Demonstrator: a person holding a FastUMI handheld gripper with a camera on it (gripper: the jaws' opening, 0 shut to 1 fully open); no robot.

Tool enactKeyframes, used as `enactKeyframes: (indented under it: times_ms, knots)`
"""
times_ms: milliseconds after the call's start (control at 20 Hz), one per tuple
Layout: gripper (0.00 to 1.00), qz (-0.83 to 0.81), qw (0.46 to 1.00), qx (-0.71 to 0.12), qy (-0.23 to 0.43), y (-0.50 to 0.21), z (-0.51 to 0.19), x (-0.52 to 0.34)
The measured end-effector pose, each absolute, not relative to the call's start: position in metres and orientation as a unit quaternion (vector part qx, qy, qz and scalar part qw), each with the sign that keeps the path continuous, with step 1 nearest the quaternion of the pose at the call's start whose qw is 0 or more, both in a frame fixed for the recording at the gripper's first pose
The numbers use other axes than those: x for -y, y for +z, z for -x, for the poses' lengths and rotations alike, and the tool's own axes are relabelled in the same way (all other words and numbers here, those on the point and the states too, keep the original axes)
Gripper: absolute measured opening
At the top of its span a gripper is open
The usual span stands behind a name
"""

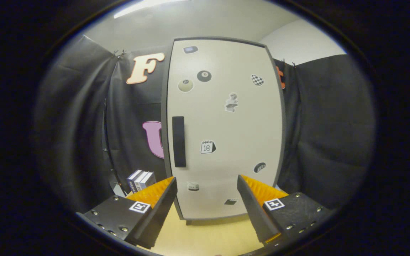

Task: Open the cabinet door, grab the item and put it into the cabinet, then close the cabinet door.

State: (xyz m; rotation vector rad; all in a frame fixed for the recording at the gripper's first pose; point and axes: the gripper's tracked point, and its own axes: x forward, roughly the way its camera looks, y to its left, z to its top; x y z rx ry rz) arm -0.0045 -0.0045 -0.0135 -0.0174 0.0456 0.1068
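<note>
Cabinet door (226, 128) is shut right ahead of the wide-open, empty gripper (206, 192), looks stiff and light-swinging, so I'd grab the dark vertical handle (178, 141) near its left edge.

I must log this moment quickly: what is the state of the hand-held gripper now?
Hand-held gripper: open, holding nothing; its fingers point at the shut cabinet door, whose handle is beyond them.
</note>
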Motion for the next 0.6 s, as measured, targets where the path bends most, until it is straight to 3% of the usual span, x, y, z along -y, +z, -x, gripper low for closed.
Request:
enactKeyframes:
  times_ms: [300, 600]
  knots:
    - [1.0, -0.002, 1.0, -0.017, 0.015, -0.005, 0.057, 0.038]
    - [1.0, 0.008, 1.0, -0.018, 0.001, -0.001, 0.058, 0.037]
